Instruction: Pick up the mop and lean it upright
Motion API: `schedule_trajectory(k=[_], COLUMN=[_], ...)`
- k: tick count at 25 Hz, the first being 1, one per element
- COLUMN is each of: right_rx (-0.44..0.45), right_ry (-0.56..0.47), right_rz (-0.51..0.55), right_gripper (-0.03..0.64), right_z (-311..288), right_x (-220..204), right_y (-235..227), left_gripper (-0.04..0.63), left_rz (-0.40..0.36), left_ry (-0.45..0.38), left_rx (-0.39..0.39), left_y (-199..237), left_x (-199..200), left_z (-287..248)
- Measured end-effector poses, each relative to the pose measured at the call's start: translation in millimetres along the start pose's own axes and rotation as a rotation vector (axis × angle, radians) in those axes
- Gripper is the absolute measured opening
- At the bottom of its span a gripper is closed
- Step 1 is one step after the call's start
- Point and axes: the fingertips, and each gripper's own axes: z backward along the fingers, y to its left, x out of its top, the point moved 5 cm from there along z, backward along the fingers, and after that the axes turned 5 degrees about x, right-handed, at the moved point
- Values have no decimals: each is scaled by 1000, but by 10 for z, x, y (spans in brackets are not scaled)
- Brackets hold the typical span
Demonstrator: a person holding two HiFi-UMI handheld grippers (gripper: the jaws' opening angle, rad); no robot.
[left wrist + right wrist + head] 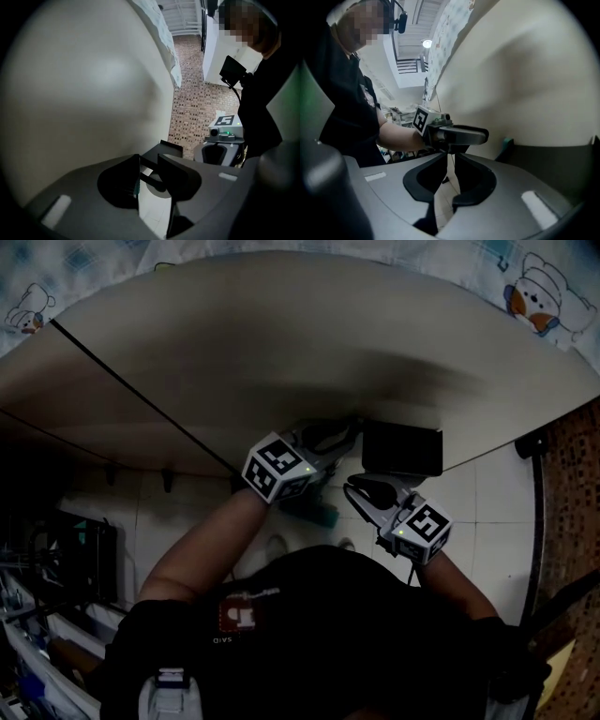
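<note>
Smooth cream panel (281, 343), grey left claw (149, 160)

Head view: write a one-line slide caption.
Open and empty, the left gripper and right gripper held low beside a pale surface.

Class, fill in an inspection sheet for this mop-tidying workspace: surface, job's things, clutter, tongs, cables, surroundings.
Surface: white tile floor.
Job's things: mop not clearly made out; black slab by the beige wall, teal part near it.
Clutter: crowded shelves at the person's left.
Tongs: left tongs open, empty; right tongs slightly open, empty.
Cables: thin dark line on that wall; cable or seam, cannot tell.
Surroundings: brown mosaic floor, printed fabric.
</note>
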Motion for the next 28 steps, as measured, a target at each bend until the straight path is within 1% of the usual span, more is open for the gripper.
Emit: schedule_trajectory(k=[3, 8, 13, 16, 22, 25, 28], right_rx=[14, -15, -73, -117, -222, -266, -304], right_ry=[4, 49, 84, 113, 166, 191, 209], right_rz=[-28, -56, -108, -135, -239, -263, -257], right_gripper=[67, 78, 97, 110, 158, 186, 206], right_z=[-69, -166, -248, -332, -514, -617, -707], right_x=[-231, -829, -1444, -1858, -2632, -2924, -3095], right_y=[52, -5, -175, -362, -762, -943, -1156], left_gripper=[128, 150, 155, 156, 158, 159, 158], left_rz=[-26, -61, -79, -88, -79, -83, -97], left_ry=[12, 36, 52, 48, 61, 70, 72], left_rx=[17, 36, 34, 31, 13, 9, 2], left_y=[63, 145, 134, 160, 165, 166, 170], left_x=[-36, -149, -247, -323, -546, -641, -697], left_z=[-75, -237, -379, -461, -571, -613, -682])
